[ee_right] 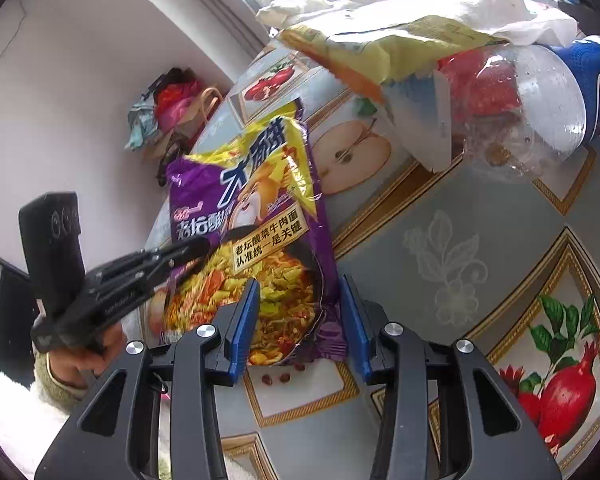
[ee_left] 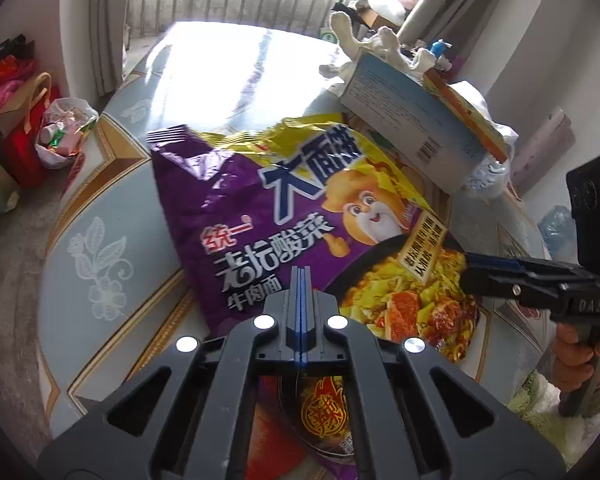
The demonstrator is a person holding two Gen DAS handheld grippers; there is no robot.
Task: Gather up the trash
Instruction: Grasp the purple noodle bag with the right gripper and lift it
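Your left tool [ee_left: 301,276] is pinched tight on the noodle packet [ee_left: 300,204]; your right tool [ee_right: 300,312] gapes wide, straddling its 6 o'clock corner on the tabletop [ee_right: 480,220].

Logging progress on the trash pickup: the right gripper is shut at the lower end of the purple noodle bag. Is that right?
Not quite. The right gripper is open, not shut. The right wrist view shows its blue pads standing apart, one on either side of the lower end of the purple noodle bag. The rest holds.
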